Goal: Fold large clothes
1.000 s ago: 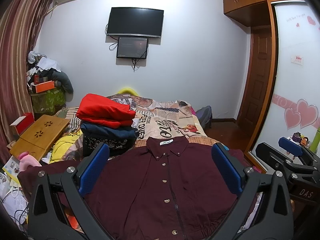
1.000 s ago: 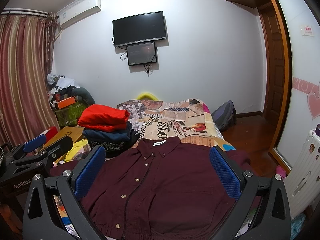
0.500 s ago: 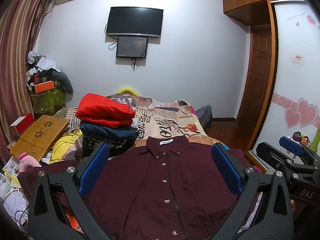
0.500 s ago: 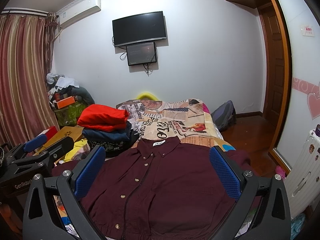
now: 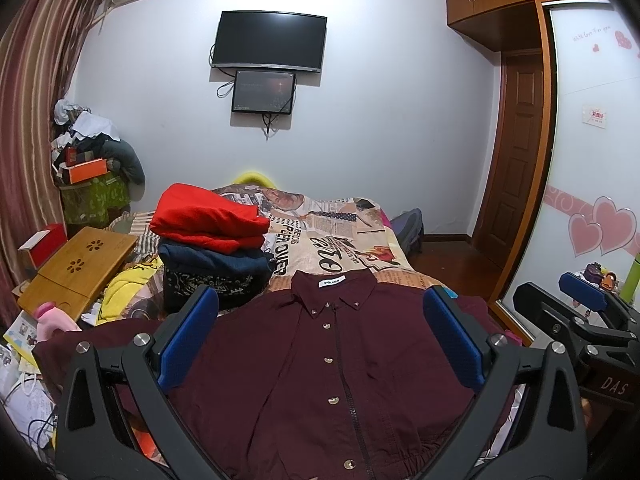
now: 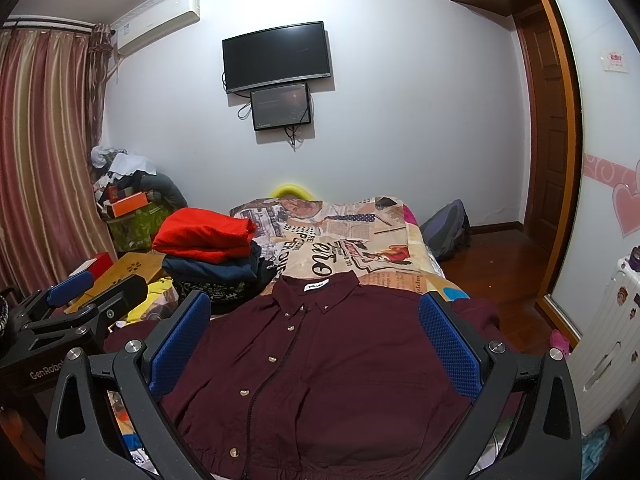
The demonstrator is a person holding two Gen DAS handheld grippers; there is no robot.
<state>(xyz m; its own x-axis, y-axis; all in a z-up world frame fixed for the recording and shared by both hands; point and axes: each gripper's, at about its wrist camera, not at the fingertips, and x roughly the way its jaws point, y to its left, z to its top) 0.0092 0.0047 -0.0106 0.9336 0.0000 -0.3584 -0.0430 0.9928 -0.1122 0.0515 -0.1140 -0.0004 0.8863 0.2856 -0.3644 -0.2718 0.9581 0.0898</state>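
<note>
Maroon shirt [image 5: 320, 364] lies spread flat, front up, on the near end of the bed [image 5: 332, 248], collar toward the far wall, buttons closed down the placket, sleeves out to either side. The white neck label is visible at the collar.

Left gripper [image 5: 320, 340] hovers above the shirt's lower half, jaws spread wide, blue pads apart with nothing between them. Right gripper [image 6: 316, 344] is likewise wide apart and holds nothing, poised over the same shirt; contact with the fabric cannot be confirmed for either.

A stack of folded clothes [image 5: 212, 240], red on top of dark blue, sits on the bed just beyond the shirt's left shoulder. A wooden lap table [image 5: 76, 272] lies further left. A television [image 5: 269, 46] hangs on the far wall.
</note>
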